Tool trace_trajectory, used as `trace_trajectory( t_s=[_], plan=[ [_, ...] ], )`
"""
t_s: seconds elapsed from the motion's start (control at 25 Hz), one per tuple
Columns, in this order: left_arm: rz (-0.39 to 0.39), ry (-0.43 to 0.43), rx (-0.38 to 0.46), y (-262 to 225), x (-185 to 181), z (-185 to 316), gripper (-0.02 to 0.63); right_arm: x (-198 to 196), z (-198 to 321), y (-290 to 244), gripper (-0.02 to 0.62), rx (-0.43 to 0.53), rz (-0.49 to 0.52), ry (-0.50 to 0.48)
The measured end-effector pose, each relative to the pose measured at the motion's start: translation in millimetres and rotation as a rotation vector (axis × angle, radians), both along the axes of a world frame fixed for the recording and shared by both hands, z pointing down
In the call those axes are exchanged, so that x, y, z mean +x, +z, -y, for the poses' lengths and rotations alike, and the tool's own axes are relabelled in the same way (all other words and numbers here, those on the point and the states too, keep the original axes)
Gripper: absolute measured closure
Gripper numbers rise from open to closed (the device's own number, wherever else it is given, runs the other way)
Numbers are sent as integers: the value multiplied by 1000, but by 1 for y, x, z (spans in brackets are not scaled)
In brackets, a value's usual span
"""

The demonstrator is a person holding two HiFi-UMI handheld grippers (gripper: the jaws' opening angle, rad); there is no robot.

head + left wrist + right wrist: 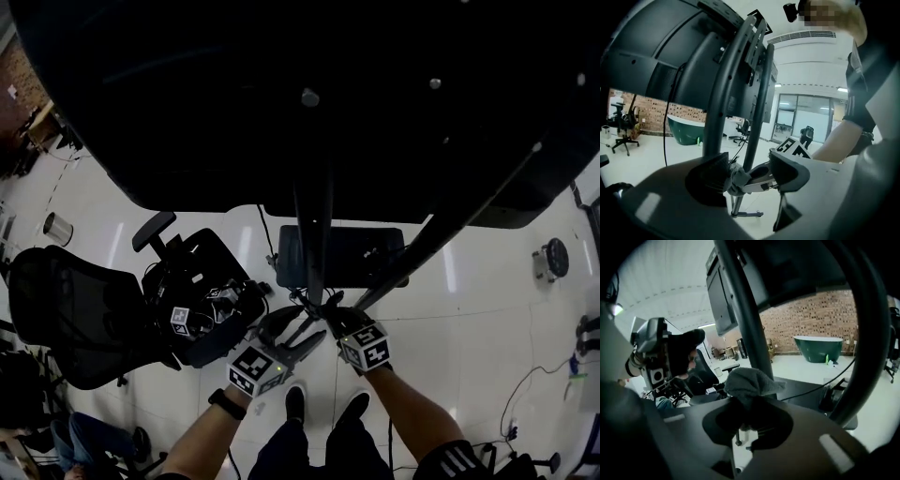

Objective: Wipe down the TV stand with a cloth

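Bulging from clamped right claw (746, 420), grey cloth (752, 383), beside stand pole (746, 324)

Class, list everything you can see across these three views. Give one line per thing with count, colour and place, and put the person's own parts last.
Large flat television: one, black, fills the top of the head view.
Metal stand poles: two, dark, run from the television down to the base.
Flat stand base plate: one, black, on the white floor.
Mesh office chair: one, black, to the person's left.
Device with a marker cube: one, black, on that chair.
Bathtub: one, green, by the brick wall.
Crumpled cloth: one, grey, clamped in the right gripper.
Shoes: two, black, at the bottom of the head view.
Left gripper: one, jaws apart, near a pole.
Right gripper: one, shut on the cloth.
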State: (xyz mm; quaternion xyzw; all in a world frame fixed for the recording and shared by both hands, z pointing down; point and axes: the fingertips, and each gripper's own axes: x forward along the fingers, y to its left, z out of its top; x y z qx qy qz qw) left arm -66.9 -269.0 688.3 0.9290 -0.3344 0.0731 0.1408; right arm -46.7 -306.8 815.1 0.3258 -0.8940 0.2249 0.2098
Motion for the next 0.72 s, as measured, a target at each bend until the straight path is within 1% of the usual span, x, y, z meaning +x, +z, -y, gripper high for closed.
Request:
trace_trajectory(
  t_s=[0.08,0.16,0.32,0.4,0.48,0.56,0.64,0.72],
  plan=[
    [-7,9,39,-31,15,-15,304,10,-18,-45,561,40,43,-1],
    [-13,12,59,-59,28,-32,304,24,-37,-88,561,79,86,1],
    [-46,-14,116,-114,47,-57,304,60,-69,-169,561,192,135,-27],
    [-53,-35,146,-139,55,-69,304,80,-86,-201,561,236,160,-49],
    [-53,-55,174,-162,62,-84,304,99,-106,-226,561,250,201,-58],
    [-60,-75,182,-180,69,-104,304,117,-132,-242,561,255,224,-74],
    [-63,-87,212,-197,76,-121,304,133,-157,-250,561,262,229,-98],
    [-61,-77,243,-211,86,-139,304,146,-179,-252,561,253,233,-113]
  ],
)
